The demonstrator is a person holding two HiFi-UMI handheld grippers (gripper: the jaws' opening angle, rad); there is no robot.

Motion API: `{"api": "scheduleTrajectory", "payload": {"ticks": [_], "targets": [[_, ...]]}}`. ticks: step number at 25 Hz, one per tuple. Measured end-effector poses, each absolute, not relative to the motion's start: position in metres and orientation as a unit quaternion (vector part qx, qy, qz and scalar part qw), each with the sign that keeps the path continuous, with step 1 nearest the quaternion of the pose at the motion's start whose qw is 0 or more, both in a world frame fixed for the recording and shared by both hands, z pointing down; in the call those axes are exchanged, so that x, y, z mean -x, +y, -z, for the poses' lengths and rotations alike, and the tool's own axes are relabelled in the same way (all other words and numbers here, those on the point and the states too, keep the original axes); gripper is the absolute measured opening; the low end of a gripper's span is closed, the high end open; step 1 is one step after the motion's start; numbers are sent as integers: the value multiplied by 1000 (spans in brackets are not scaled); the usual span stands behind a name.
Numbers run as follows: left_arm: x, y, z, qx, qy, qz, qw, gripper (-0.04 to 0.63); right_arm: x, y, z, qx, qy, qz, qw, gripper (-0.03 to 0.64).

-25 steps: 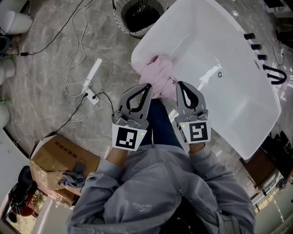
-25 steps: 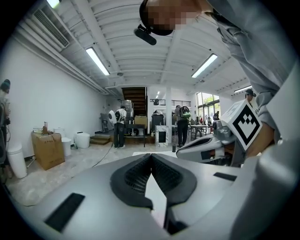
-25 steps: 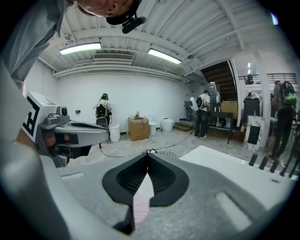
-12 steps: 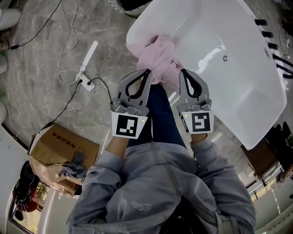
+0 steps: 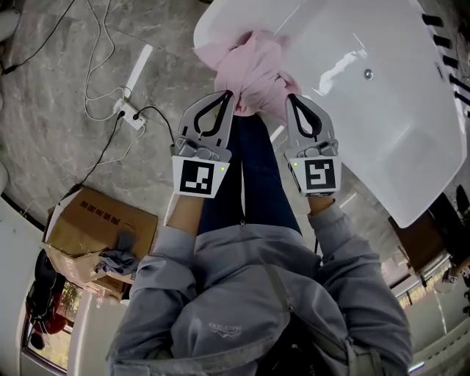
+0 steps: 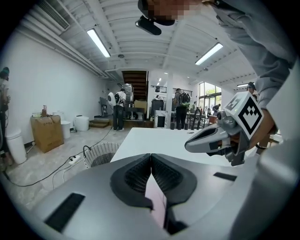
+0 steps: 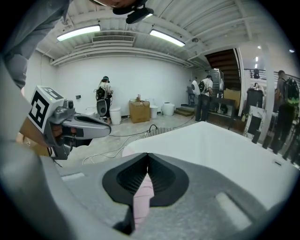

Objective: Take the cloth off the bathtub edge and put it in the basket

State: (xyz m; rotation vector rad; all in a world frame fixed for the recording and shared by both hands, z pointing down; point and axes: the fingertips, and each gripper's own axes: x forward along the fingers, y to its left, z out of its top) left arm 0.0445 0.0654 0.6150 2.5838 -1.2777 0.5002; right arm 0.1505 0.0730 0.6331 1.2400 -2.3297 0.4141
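Note:
A crumpled pink cloth [image 5: 250, 62] lies over the near edge of the white bathtub [image 5: 382, 110]. My left gripper [image 5: 229, 94] and right gripper [image 5: 291, 98] point side by side at the cloth's near side, both shut, tips meeting. Whether they touch the cloth I cannot tell. In the left gripper view, pink cloth [image 6: 157, 201] shows through the gap behind the closed tips, and the same pink [image 7: 142, 199] shows in the right gripper view. The wicker basket [image 6: 101, 153] stands on the floor beyond the tub's end, also seen as the basket [image 7: 161, 131] in the right gripper view. It is outside the head view.
A white power strip with cables [image 5: 132, 117] lies on the marble floor to the left. A cardboard box [image 5: 99, 228] with rags sits at lower left. Black tap fittings [image 5: 433, 22] line the tub's far right rim. Several people stand in the room's background.
Both grippers have sunk, still shut, with their tips now at the cloth's near side. The tub and cloth have slid up the head view, and the basket has left it.

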Motion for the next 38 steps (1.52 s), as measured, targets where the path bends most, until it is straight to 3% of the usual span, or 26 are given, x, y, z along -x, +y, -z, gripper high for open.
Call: {"api": "scheduleTrajectory", "payload": {"ticks": [13, 15, 16, 17, 18, 20, 24, 31, 38], "targets": [[-43, 71, -683, -862, -425, -218, 170, 9, -150, 84, -689, -423, -832, -221, 283, 30], [-42, 73, -694, -857, -419, -232, 188, 15, -147, 87, -696, -411, -832, -235, 290, 79], [-41, 74, -698, -856, -415, -237, 197, 60, -144, 89, -700, -403, -831, -246, 293, 130], [-40, 75, -702, -856, -409, -241, 207, 173, -141, 91, -704, -395, -830, -261, 296, 203], [-39, 76, -705, -855, -403, -245, 215, 211, -139, 93, -707, -388, -827, -274, 300, 255], [-38, 79, -712, -855, -392, -256, 224, 212, -140, 95, -715, -383, -822, -285, 312, 314], [-44, 81, -736, -850, -374, -286, 235, 278, -154, 99, -739, -369, -811, -300, 340, 445], [-33, 75, -768, -824, -371, -332, 271, 343, -170, 108, -786, -309, -784, -351, 409, 485], [-44, 86, -786, -824, -309, -360, 310, 348, -160, 118, -806, -236, -762, -457, 394, 488]]}}
